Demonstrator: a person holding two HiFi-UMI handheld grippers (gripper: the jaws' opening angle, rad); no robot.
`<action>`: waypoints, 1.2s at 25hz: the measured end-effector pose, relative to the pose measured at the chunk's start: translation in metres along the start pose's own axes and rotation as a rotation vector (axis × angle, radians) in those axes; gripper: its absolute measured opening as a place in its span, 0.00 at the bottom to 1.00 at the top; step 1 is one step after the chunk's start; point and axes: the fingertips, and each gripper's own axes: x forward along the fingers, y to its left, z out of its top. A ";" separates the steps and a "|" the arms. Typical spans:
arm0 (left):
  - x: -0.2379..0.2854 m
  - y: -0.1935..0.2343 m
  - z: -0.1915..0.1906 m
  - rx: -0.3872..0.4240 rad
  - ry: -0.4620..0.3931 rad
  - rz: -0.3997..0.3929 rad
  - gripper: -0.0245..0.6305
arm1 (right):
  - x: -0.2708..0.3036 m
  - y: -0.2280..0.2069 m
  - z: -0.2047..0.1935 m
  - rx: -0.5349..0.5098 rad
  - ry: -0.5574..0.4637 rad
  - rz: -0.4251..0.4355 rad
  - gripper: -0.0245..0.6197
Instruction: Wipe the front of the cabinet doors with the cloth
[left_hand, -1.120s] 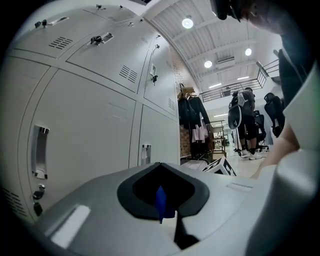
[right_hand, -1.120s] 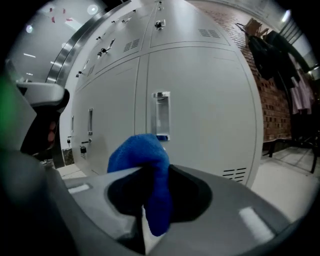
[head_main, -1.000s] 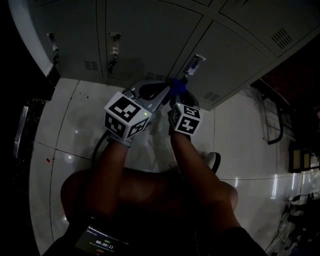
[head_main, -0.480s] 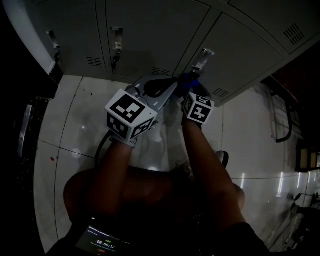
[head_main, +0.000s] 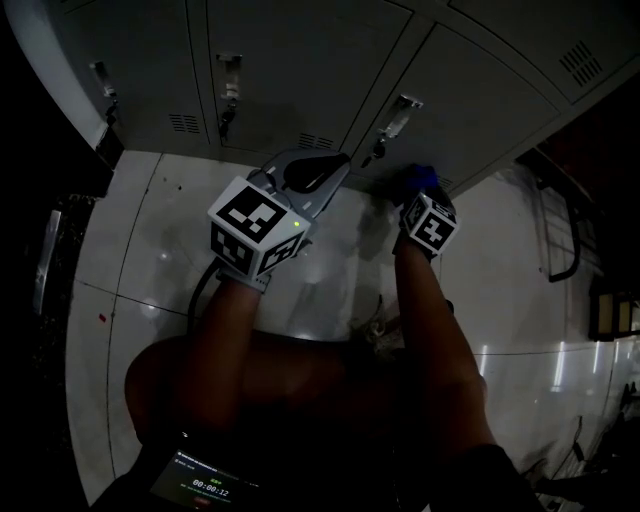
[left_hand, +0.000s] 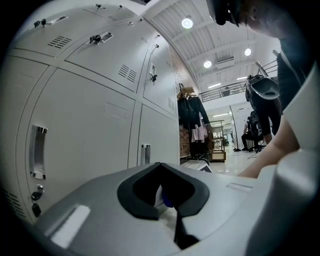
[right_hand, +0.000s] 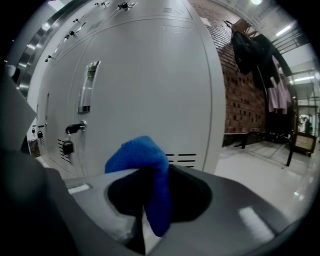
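Note:
Grey metal cabinet doors fill the top of the head view. A blue cloth is bunched in my right gripper, which is shut on it, low on a door to the right of the door handle. In the right gripper view the cloth pokes up from the right gripper in front of the door, near a vent. My left gripper hangs shut to the left, pointing along the cabinet doors. In its own view, the left gripper shows a blue speck in the opening.
A glossy white tiled floor lies below the cabinets. A dark rack stands at the left edge and a metal frame at the right. Keys hang from a lock. Coats hang on a brick wall beyond the cabinet's end.
My right gripper has carried the cloth to the right, away from the left gripper and past the door handle. The left gripper has stayed in place.

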 end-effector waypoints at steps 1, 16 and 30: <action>0.000 0.000 0.000 0.000 0.000 0.000 0.04 | 0.000 -0.014 0.001 0.006 -0.004 -0.025 0.16; 0.004 -0.001 -0.011 0.004 0.031 -0.010 0.04 | -0.023 -0.116 0.025 0.045 -0.033 -0.171 0.16; -0.004 -0.002 -0.002 0.007 0.009 -0.003 0.04 | -0.137 0.037 0.131 -0.025 -0.242 0.434 0.16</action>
